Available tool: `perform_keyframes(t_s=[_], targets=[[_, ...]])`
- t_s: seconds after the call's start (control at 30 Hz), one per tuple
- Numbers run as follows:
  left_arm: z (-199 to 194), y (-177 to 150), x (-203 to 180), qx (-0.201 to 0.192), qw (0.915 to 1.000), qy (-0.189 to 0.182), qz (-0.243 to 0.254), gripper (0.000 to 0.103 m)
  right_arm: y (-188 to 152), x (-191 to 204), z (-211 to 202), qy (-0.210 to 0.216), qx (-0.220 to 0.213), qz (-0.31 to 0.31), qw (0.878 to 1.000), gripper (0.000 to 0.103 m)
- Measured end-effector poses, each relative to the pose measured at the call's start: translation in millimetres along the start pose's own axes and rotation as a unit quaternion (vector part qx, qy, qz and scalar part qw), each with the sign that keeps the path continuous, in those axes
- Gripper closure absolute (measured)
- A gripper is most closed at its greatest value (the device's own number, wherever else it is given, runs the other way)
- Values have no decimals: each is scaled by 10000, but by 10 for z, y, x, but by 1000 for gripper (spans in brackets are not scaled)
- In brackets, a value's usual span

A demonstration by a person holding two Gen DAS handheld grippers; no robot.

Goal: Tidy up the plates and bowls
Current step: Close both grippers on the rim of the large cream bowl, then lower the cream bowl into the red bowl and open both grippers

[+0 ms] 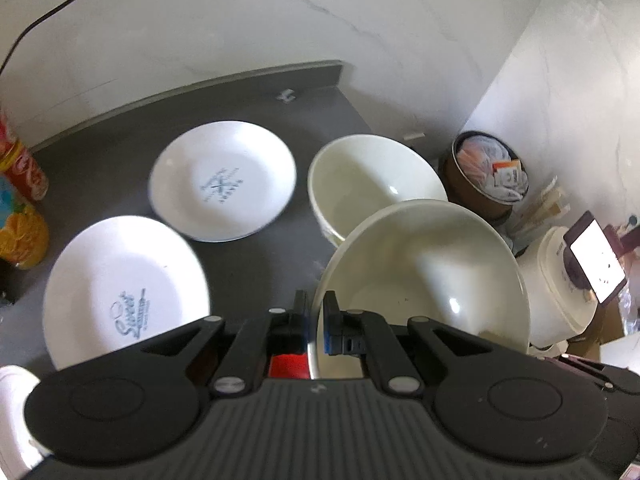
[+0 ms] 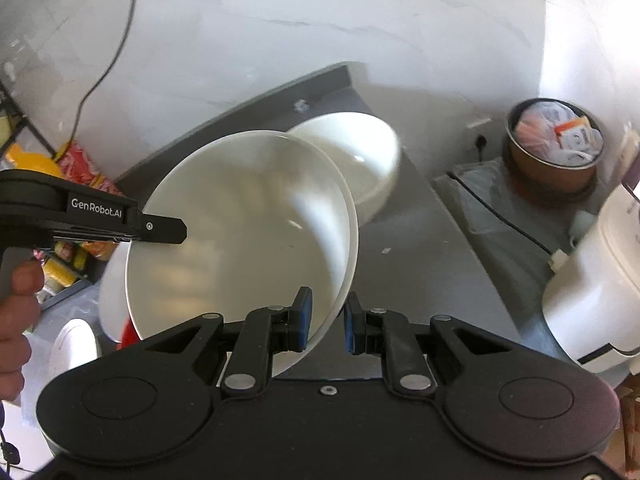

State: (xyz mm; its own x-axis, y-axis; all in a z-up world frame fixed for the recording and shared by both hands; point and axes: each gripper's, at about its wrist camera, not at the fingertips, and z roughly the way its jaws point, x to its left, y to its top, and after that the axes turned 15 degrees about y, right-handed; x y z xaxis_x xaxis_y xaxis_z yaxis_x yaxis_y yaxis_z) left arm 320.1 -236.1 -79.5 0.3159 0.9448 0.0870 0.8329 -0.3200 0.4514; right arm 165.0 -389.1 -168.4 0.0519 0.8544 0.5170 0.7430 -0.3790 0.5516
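My left gripper [image 1: 316, 300] is shut on the near rim of a cream bowl [image 1: 420, 276], which hangs tilted above the dark counter [image 1: 280, 120]. In the right wrist view the same bowl [image 2: 240, 232] fills the middle, with the left gripper [image 2: 176, 230] clamped on its left rim. My right gripper [image 2: 326, 304] straddles the bowl's lower right rim, one finger inside and one outside, with a gap showing. A second cream bowl [image 1: 372, 184] [image 2: 360, 160] stands on the counter just behind. Two white plates [image 1: 222, 180] [image 1: 120, 288] lie to the left.
Right of the counter stand a brown tub of packets [image 1: 490, 172] [image 2: 556, 148], a white rice cooker [image 1: 556, 284] [image 2: 600, 280] and a lit phone [image 1: 596, 264]. A red can [image 1: 24, 164] and snack bags sit at the far left. A person's hand [image 2: 16, 312] holds the left gripper.
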Motion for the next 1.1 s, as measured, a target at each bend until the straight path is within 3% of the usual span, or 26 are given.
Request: perform_keyframes(t_s=[0.43,1.1], targets=[[-224,-184,581,-100,9993,-97,-361,98,-83,492,54,88,41,-300,9995,86],[101,-700,1030,633,9960,-62,-636,97,-340,885,379,-115,713,-812,9941,84]])
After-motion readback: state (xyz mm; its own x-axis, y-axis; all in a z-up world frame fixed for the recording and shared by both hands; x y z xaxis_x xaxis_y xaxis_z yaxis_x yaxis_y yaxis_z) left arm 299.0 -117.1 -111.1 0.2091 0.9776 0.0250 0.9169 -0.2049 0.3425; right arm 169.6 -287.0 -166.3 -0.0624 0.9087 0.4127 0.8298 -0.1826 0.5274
